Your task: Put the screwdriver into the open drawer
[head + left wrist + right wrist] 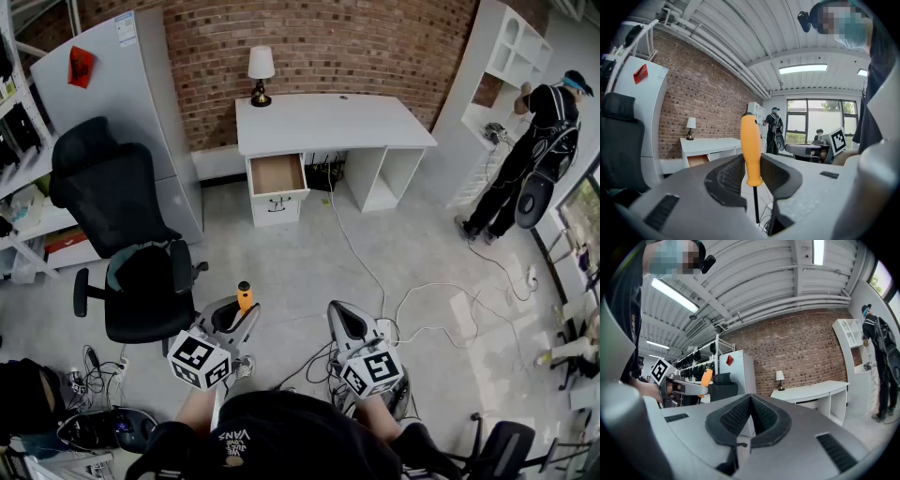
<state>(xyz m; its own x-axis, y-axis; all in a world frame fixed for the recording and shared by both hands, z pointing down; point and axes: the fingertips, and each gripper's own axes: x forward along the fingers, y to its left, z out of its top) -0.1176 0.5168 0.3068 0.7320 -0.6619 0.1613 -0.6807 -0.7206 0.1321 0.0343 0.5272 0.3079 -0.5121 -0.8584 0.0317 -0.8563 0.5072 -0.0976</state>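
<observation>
At the left, a black office chair [131, 253] stands on the grey floor [309, 262] in front of a tall grey cabinet [122, 94]. Just right of the chair, near the bottom of the head view, the left gripper [242, 314] is clamped on the screwdriver [245, 296]. In the left gripper view the tool [751, 150] stands upright between the dark ribbed pads [725, 176]. Its smooth orange handle has a rounded top and rises clear above the jaws. It flares slightly at its lower end, and a thin dark shaft runs straight down from there into the gap of that gripper [751, 171].

Far beyond it, against the brick wall, stands a white desk [328, 122] with a small lamp [261, 70] on its left corner. The drawer [277, 174] is pulled out of the desk's left side and shows a wood-coloured inside. The screwdriver is well apart from it, with open floor between.

To the right of the left gripper, the right gripper [342, 317] is held level beside it. In its own view the right gripper [750, 416] has its jaws closed together with nothing held between them.

At the far right a person [530, 159] in dark clothes stands at a white shelf [511, 56].
</observation>
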